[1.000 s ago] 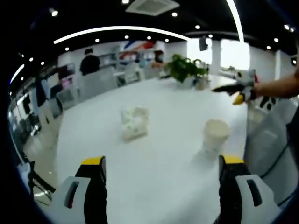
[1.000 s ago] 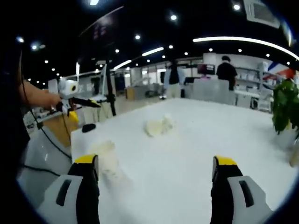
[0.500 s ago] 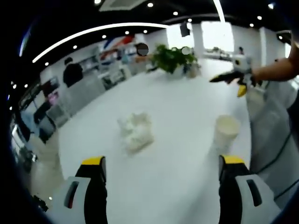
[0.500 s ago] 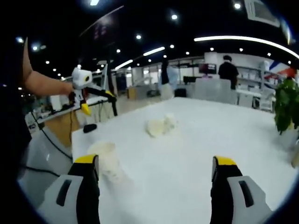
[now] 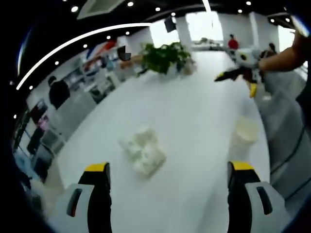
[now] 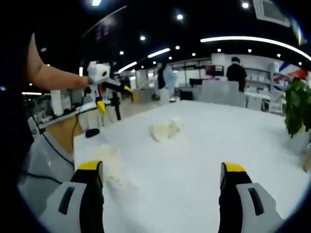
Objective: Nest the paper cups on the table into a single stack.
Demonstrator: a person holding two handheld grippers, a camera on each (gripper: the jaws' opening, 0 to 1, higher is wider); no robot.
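Left claw (image 5: 167, 182) is spread wide with nothing between the jaws, hanging over the white worktop (image 5: 194, 111). Just past it, a bit left of centre in the left gripper view, sits a loose cluster of white paper cups (image 5: 144, 155) lying on the worktop; too blurry to count them or say which way each one points. Further right, near the worktop's right edge, a single paper cup (image 5: 245, 137) stands on its own, well apart from the cluster. Beyond that, at the far right, the right claw (image 5: 222, 76) comes in held up above the worktop by the person's hand; can't tell from this angle how its jaws sit. At the far end of the worktop there's a green potted plant (image 5: 164, 57), and people further back in the room.

Right claw (image 6: 163, 182) in its own view is also spread open and empty, over the near part of the worktop (image 6: 204, 145). The single paper cup (image 6: 108, 162) is right beside its left jaw, whether touching I can't say. The cluster of cups (image 6: 165, 130) is further out, around the middle. The left claw (image 6: 127, 89) is raised high at the far left, with the person's bare arm (image 6: 56, 77) behind it. A small dark object (image 6: 92, 132) lies near the left edge of the worktop, and the plant (image 6: 297, 108) pokes in at the right.
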